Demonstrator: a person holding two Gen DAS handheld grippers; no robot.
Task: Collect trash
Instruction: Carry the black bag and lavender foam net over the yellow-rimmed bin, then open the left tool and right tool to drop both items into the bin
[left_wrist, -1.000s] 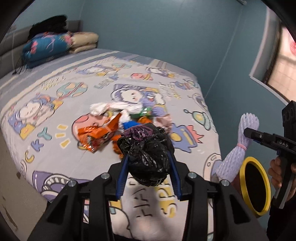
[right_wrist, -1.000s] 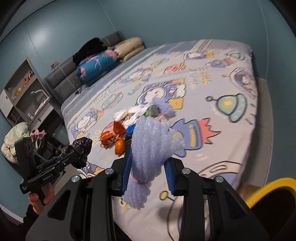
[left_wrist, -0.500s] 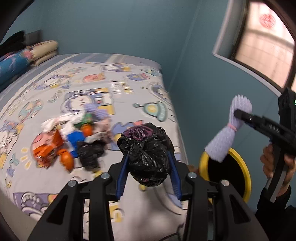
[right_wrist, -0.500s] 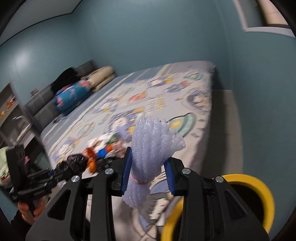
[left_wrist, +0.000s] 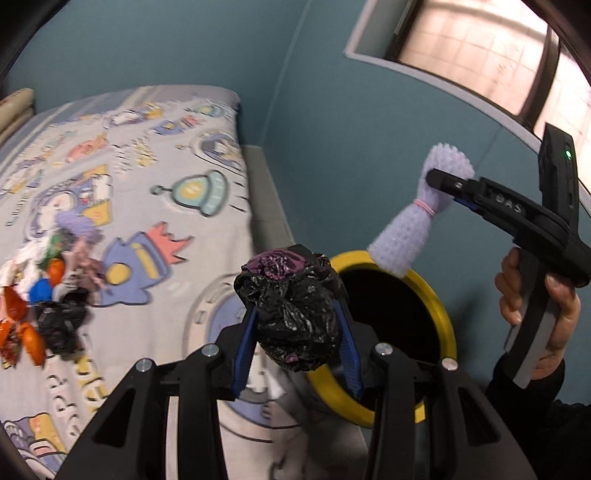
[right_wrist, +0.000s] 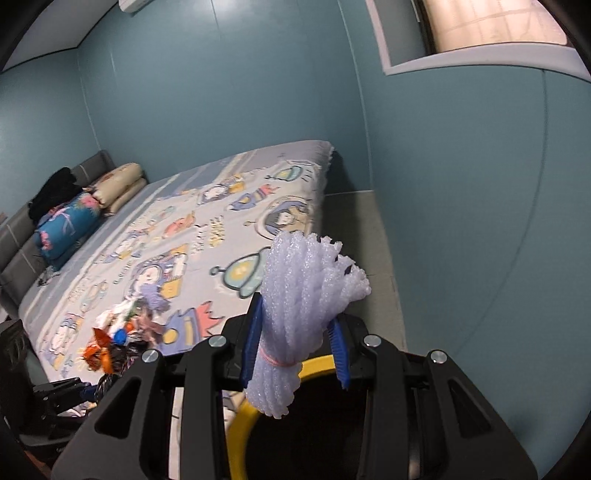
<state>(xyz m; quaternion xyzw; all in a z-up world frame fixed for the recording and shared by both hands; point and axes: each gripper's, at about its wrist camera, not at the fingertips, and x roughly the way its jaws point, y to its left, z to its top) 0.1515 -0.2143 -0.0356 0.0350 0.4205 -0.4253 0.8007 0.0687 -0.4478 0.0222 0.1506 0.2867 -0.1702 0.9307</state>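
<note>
The left gripper (left_wrist: 295, 328) clamps a crumpled black bag (left_wrist: 291, 306) beside the yellow-rimmed bin (left_wrist: 441, 317). The right gripper (right_wrist: 295, 332) pinches a lilac foam net bundle (right_wrist: 295, 314) (long axis steeply tilted, banded end down) above that bin's rim.

Dim window-lit fisheye views, motion-blurred bedding (left_wrist: 110, 192).

Your left tongs (left_wrist: 295, 332) are matt black plastic, with blue pads (left_wrist: 243, 345) lining the fingers and four silver screw heads across the forked frame behind them. Your right tongs (right_wrist: 295, 339) are of the same build: black frame, blue pads, four silver screws. From the left wrist view their black pistol body bears pale lettering and a green light. Your right hand (left_wrist: 546, 317) shows bare skin above a black sleeve (left_wrist: 532, 402).
</note>
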